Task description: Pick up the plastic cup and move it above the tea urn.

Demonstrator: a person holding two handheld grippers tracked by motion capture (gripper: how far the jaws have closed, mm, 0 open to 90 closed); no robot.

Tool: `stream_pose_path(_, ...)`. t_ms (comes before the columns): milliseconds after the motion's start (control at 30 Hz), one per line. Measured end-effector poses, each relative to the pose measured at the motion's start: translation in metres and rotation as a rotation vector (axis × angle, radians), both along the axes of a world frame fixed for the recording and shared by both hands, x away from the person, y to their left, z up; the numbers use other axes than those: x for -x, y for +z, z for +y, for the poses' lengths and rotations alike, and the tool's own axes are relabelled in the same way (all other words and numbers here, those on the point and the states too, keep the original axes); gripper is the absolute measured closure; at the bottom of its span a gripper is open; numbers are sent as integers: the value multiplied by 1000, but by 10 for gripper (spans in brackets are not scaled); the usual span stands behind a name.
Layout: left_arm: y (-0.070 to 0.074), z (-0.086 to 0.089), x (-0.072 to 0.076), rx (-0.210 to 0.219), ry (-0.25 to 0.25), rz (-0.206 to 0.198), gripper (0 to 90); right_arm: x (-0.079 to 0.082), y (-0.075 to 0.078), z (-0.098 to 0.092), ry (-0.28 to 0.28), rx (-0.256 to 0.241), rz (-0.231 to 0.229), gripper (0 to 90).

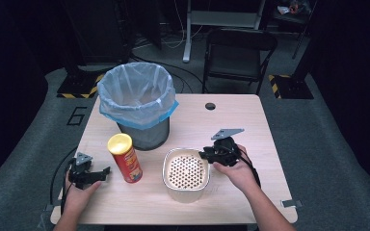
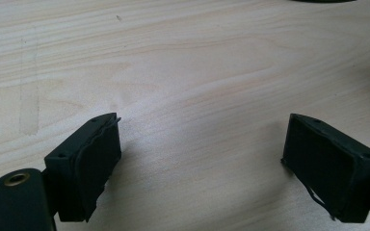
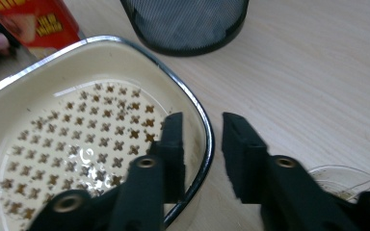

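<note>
Rim of the cream dish point(image 3: 207, 139) sits between the right gripper point(image 3: 202, 144)'s slightly parted jaws; left gripper point(image 2: 200, 163) gapes wide, empty.

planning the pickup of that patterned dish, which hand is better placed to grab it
Right, probably. The right gripper already straddles the dish rim, one finger inside and one outside, not yet closed on it. The left gripper is open over bare table, with the chips can between it and the dish.

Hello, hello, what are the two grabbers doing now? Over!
Left gripper open, beside chips can. Right gripper open, jaws astride dish rim. Lined bin behind. Over.
</note>
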State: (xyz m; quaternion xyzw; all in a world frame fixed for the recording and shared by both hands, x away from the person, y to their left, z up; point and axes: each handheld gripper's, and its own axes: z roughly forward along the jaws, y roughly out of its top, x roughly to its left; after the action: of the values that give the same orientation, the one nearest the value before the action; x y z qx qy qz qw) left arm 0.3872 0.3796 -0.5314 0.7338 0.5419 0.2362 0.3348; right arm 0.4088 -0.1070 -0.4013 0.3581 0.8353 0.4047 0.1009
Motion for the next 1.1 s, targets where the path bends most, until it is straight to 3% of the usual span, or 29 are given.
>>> stream_pose_path(67, 0, 0, 0, 0, 0, 1, 128, 1, 6, -5, -22, 2, -16, 569)
stream_pose_path(100, 0, 0, 0, -1, 0, 1, 128, 1, 10, -12, -48, 26, -36, 516)
stream_pose_path(133, 0, 0, 0, -1, 0, 1, 128, 1, 10, -12, -48, 26, -36, 516)
stream_pose_path(167, 0, 0, 0, 0, 0, 0, 128, 0, 11, -20, -86, 42, -49, 450)
stream_pose_path(233, 0, 0, 0, -1, 0, 1, 128, -2, 9, -30, -122, 46, -49, 415)
stream_pose_path(467, 0, 0, 0, -1, 0, 1, 128, 3, -5, -56, -218, 46, -56, 323)
stream_pose_path(567, 0, 0, 0, -1, 0, 0, 128, 9, -18, -67, -258, 21, -56, 214)
stream_pose_path(700, 0, 0, 0, -1, 0, 1, 128, 12, -34, -69, -276, 18, -43, 161)
stream_pose_path(1100, 0, 0, 0, -1, 0, 1, 128, 7, -69, -49, -286, 64, -53, 156)
